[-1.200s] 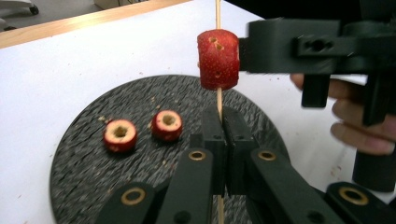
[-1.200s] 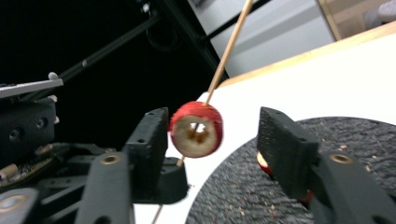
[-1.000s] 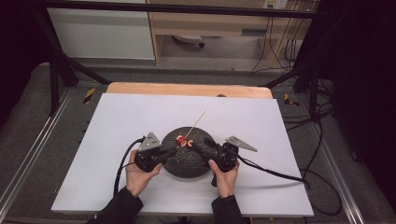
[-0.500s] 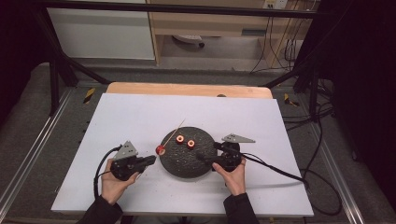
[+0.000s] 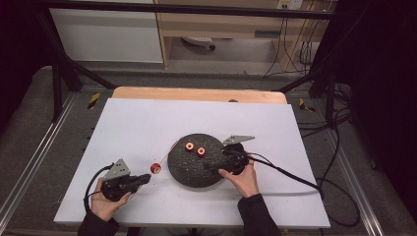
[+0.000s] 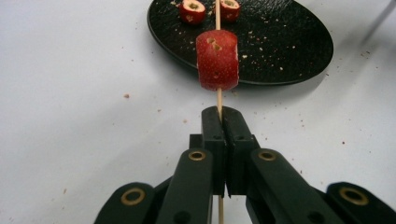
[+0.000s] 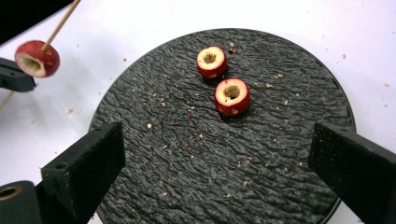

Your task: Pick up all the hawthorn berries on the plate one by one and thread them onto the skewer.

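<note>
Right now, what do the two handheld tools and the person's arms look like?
Both tools are black: the left tool and the right tool each carry a grey three-cornered plate and trail a black cable. The jaws are blocky black links with brass-ringed pivots. The person wears dark sleeves.

The left hand-held gripper point(image 5: 143, 179) has carried the skewer point(image 6: 218, 100) and its fruit piece point(image 5: 155, 168) off the plate point(image 5: 189, 174); right hand-held gripper point(image 7: 217, 172) jaws have just opened.

a deep red fruit ring point(image 6: 217, 60) speckled with pale dots sits on a tan wooden skewer point(image 6: 217, 14) just ahead of the black left hand-held gripper point(image 6: 219, 116). beyond it, two red rings with cream-coloured flesh point(image 7: 232, 96) point(image 7: 211, 61) lie on a matt black, ripple-textured plate point(image 7: 187, 177) flecked with pale crumbs, on a white counter point(image 5: 147, 123). the right hand-held gripper point(image 7: 217, 154) is black.
</note>
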The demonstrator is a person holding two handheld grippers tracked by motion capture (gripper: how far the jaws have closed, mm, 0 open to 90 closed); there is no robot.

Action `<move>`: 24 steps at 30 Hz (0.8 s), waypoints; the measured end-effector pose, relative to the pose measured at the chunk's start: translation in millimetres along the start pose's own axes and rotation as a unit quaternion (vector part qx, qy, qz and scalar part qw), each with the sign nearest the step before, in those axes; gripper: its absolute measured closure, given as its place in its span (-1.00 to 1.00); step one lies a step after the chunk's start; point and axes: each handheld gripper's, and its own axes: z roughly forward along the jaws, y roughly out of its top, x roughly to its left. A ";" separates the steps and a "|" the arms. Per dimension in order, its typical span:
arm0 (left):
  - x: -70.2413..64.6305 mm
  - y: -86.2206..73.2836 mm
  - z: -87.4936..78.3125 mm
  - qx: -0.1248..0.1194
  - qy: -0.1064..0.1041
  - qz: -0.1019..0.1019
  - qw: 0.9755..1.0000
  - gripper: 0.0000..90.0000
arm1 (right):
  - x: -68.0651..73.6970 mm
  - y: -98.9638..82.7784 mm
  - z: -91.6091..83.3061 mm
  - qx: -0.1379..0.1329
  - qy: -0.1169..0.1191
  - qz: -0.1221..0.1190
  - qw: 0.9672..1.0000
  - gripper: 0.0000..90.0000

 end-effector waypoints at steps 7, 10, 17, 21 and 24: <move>-0.9 -1.9 -1.1 0.001 0.000 0.002 1.000 0.97 | -1.7 18.1 7.3 0.050 -0.018 -0.033 0.998 -0.87; -1.2 -2.9 -0.4 0.003 -0.001 0.003 1.000 0.97 | -3.2 25.5 11.3 0.068 -0.024 -0.046 0.996 -0.85; -1.0 -3.7 1.8 0.007 -0.001 0.003 1.000 0.97 | -6.1 39.5 24.2 0.107 -0.026 -0.068 0.992 -0.75; -0.6 -3.7 1.7 0.007 0.000 0.002 1.000 0.97 | -6.5 45.9 33.8 0.128 -0.023 -0.081 0.988 -0.68; -0.5 -3.8 0.9 0.006 0.000 0.002 1.000 0.97 | -6.6 50.2 41.1 0.138 -0.022 -0.081 0.987 -0.62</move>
